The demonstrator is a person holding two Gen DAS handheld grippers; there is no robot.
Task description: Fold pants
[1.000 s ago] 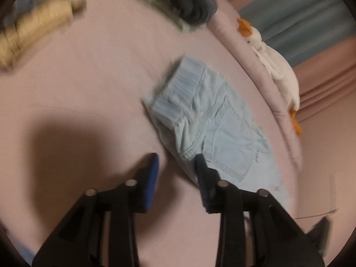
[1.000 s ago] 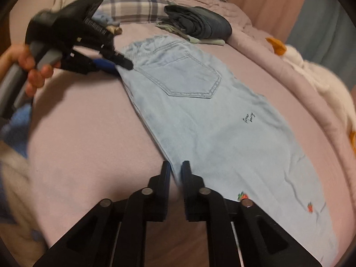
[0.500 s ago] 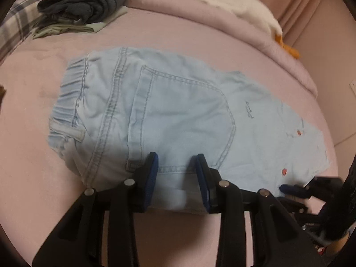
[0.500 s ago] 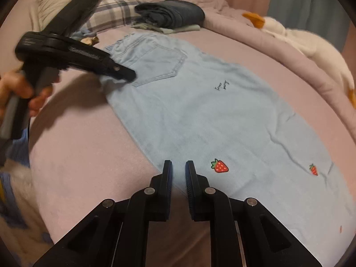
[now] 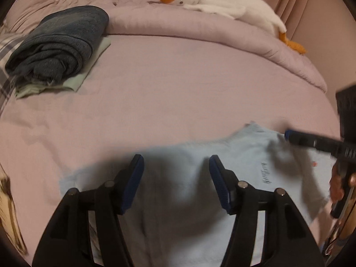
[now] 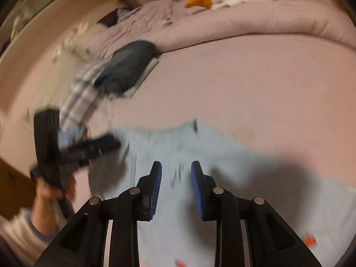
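Observation:
Light blue denim pants (image 5: 178,189) lie flat on the pink bed sheet, with small black script and red strawberry marks. In the left wrist view my left gripper (image 5: 175,171) is open, jaws wide apart, low over the pants. My right gripper shows at the right of that view (image 5: 311,141). In the blurred right wrist view the pants (image 6: 178,155) spread under my right gripper (image 6: 175,178), which is open and empty. My left gripper (image 6: 89,151) shows at the left there, over the pants' left end.
A rolled dark blue garment on a pale green folded one (image 5: 60,44) lies at the back left. A white goose plush (image 5: 222,2) rests on the bunched pink duvet (image 5: 200,29) at the back. A plaid pillow (image 6: 82,93) lies left.
Both grippers swung round to face across the bed and now hover over the pants. The right gripper's jaws opened from nearly shut. The left jaws spread wider.

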